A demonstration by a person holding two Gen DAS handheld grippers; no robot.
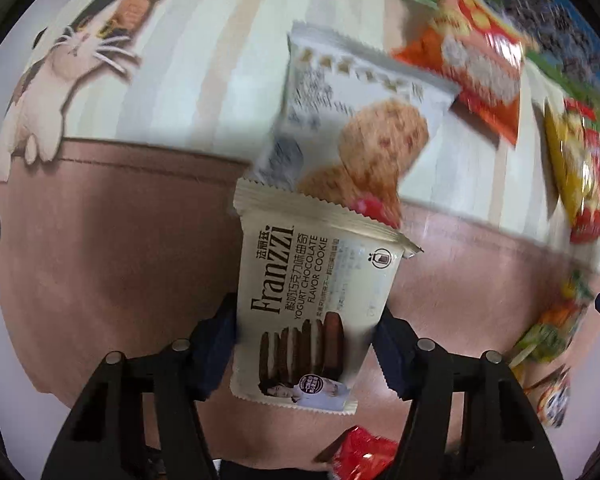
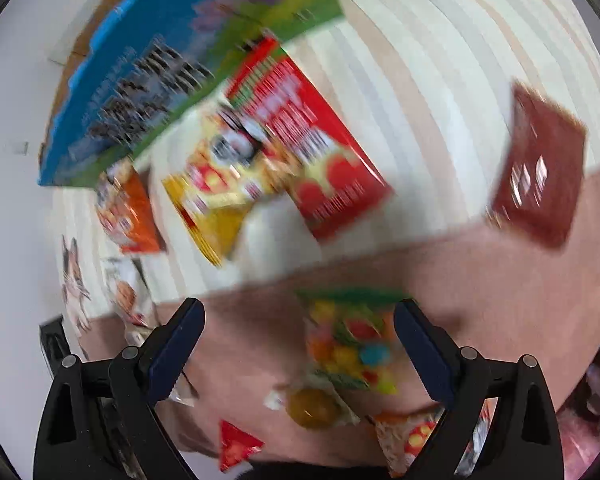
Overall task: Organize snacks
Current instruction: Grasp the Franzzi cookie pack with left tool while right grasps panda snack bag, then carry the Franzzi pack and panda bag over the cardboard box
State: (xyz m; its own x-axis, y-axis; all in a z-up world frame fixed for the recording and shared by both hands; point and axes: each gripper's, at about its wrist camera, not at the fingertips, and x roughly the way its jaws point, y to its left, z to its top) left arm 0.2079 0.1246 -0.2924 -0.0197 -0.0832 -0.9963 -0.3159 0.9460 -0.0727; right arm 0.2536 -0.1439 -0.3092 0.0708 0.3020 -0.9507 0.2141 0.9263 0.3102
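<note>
Cream Franzzi cookie packet [image 1: 312, 312] is pinched between the pads of the left gripper [image 1: 306, 344], above the brown cloth [image 1: 112, 216]. The right gripper [image 2: 300, 348] stands spread over a colourful candy bag [image 2: 352, 344], not touching it.

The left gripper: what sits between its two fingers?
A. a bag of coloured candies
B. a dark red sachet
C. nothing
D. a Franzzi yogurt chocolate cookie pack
D: in the left wrist view, the left gripper has its dark fingers pressing both sides of the cream Franzzi cookie pack.
</note>
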